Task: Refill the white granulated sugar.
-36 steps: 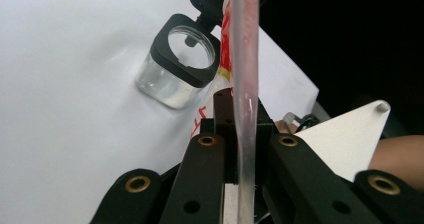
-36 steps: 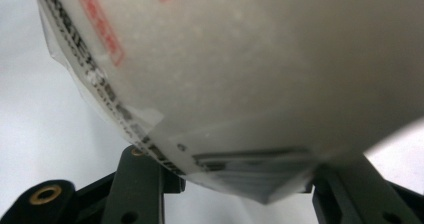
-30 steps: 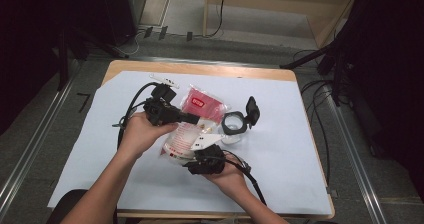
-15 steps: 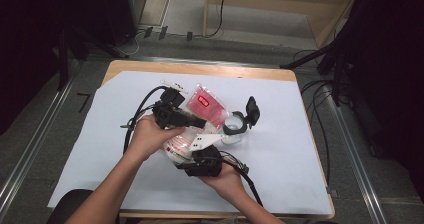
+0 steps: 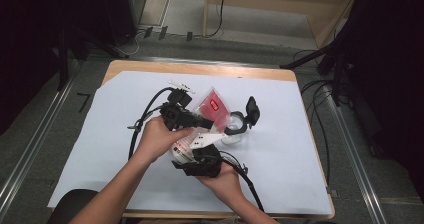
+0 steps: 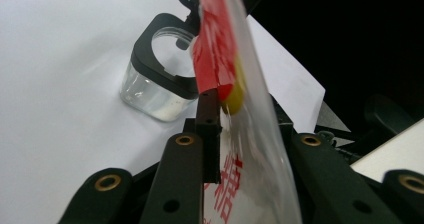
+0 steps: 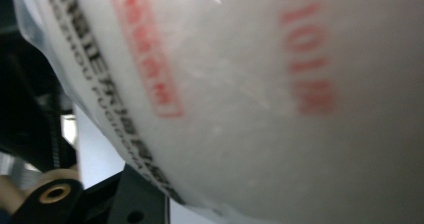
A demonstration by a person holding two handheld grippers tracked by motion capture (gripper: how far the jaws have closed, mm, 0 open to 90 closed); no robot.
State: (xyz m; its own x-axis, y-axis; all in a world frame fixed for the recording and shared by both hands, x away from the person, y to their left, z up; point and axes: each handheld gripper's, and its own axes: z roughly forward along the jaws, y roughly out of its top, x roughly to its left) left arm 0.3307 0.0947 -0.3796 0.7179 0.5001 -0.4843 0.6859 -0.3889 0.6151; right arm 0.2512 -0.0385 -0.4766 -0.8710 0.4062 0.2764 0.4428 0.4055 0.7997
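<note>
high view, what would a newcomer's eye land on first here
First, the red-and-clear plastic bag of white powder at the middle of the white-covered table, held up between the left gripper and the right gripper. Next, the clear jar with its black flip lid open, just right of the bag.

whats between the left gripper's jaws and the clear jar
The top of the red and clear bag stands there, rising between the left gripper jaws in front of the jar, as the left gripper view shows.
</note>
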